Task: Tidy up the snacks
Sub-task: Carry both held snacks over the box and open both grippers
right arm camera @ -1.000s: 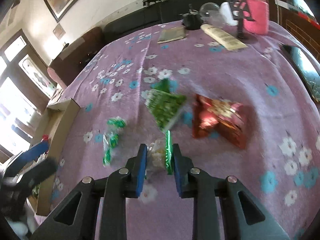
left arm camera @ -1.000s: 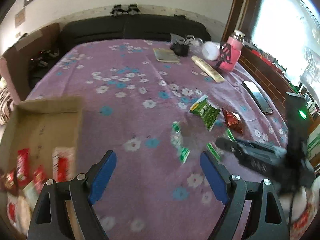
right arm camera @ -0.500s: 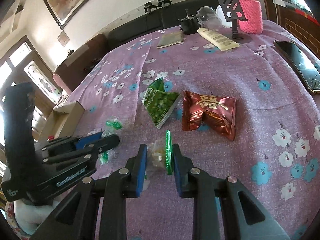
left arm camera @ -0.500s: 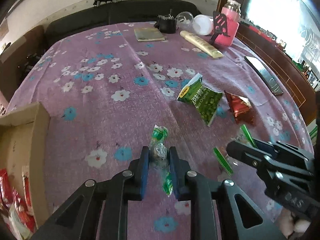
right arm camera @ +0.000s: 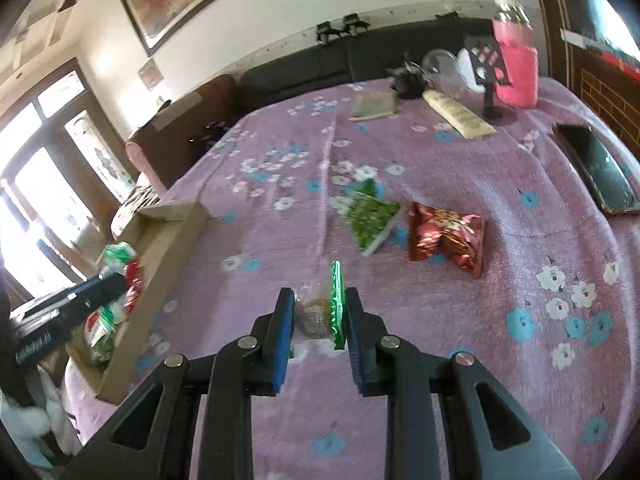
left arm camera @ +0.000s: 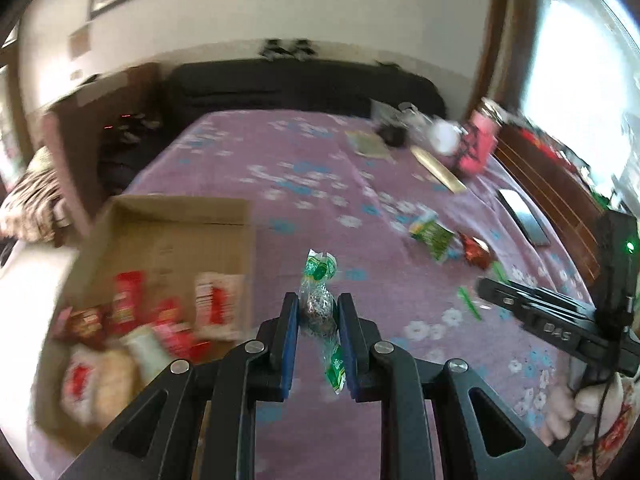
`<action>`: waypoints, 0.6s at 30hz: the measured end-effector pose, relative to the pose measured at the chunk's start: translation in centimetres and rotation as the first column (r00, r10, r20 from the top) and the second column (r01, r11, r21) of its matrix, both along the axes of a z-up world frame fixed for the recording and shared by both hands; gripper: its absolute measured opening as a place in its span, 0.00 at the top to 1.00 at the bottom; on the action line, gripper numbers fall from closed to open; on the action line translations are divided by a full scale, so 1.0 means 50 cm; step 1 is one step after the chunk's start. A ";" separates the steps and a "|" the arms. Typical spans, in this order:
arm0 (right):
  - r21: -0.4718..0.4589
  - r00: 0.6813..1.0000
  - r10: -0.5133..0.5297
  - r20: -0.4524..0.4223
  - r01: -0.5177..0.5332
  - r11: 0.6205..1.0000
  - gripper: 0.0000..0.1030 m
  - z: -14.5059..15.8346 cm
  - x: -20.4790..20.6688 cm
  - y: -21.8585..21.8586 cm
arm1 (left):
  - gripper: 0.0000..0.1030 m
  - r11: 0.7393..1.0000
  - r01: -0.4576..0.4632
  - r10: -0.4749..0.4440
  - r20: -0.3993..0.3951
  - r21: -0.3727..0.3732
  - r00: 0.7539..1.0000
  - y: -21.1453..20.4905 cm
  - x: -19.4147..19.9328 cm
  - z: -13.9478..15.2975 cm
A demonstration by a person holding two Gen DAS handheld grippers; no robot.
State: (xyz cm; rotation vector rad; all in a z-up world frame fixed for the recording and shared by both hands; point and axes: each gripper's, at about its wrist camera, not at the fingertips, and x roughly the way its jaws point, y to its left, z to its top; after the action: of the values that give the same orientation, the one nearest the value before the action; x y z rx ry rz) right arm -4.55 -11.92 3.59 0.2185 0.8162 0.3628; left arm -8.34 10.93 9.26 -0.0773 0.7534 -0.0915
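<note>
Green-ended clear candy twists sit clamped in our left gripper (left arm camera: 318,314) and right gripper (right arm camera: 320,312), carried toward the shallow brown cardboard box (left arm camera: 176,236); next, release over it.

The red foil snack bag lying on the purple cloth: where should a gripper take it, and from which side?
The red foil snack bag lies flat and puffy beside the green packet. Probably best: come from above on its free right side and pinch the crimped end seam, which looks thin enough for the jaws; the puffed middle would likely slip.
</note>
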 end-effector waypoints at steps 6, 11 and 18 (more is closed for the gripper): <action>-0.011 0.996 0.078 0.041 -0.078 0.997 0.77 0.050 -0.047 0.078 | 0.81 0.988 -0.157 0.157 0.045 -0.008 0.987 0.128 -0.069 0.009; -0.045 0.985 0.166 0.046 -0.164 0.985 0.77 0.070 -0.072 0.177 | 0.81 0.978 -0.201 0.203 0.032 -0.049 0.979 0.188 -0.099 -0.013; -0.107 0.958 0.286 0.038 -0.280 0.954 0.77 0.074 -0.100 0.321 | 0.81 0.973 -0.229 0.229 0.022 -0.035 0.973 0.221 -0.112 -0.047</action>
State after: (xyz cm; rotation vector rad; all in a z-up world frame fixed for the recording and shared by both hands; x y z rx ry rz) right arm -9.54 4.14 7.29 -0.0044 0.8123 0.5930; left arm -13.93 21.98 6.91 -0.1926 0.7127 0.1154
